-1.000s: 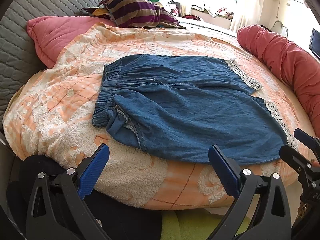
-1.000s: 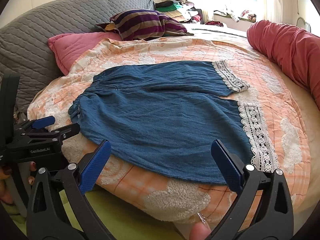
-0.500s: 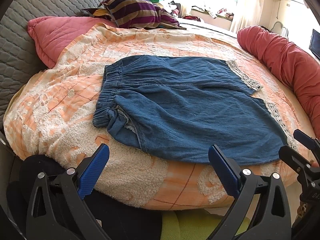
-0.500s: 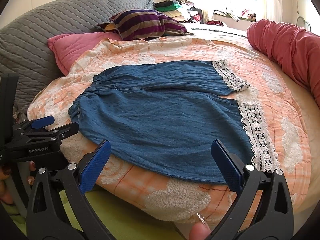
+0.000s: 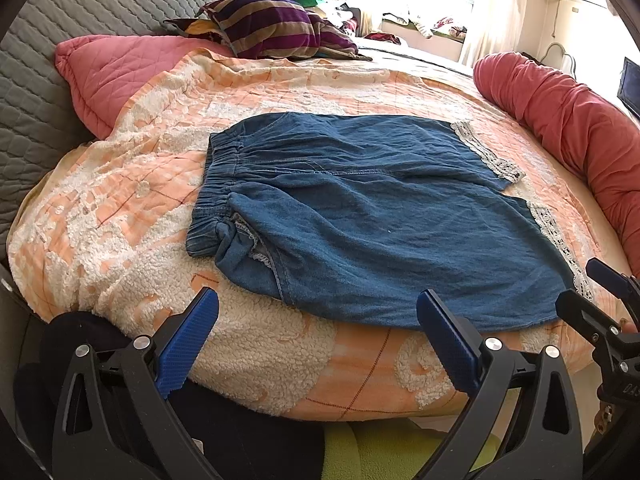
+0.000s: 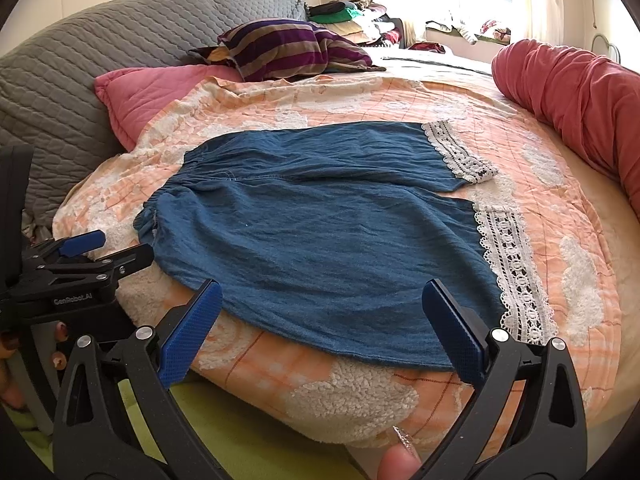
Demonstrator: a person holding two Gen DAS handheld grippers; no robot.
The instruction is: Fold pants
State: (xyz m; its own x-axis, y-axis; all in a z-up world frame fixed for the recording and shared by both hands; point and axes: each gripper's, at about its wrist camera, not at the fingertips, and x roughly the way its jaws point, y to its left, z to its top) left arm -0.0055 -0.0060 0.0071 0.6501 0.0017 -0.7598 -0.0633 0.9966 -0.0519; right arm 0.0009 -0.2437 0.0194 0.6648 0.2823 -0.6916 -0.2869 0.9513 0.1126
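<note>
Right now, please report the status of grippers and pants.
Left gripper open, right gripper open, both empty. Blue pants flat on blanket, unfolded. Nothing in the way.

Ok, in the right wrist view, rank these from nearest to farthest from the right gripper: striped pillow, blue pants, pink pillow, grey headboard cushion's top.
1. Blue pants, straight ahead of the right gripper.
2. Pink pillow, left, beyond the waistband.
3. Striped pillow, centre, farther back.
4. Grey headboard cushion, its top behind the striped pillow.

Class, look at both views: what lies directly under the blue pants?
The blue pants lie flat on an orange-and-white fleecy blanket, which shows all around them. Whatever is beneath the blanket is covered and cannot be seen.
</note>
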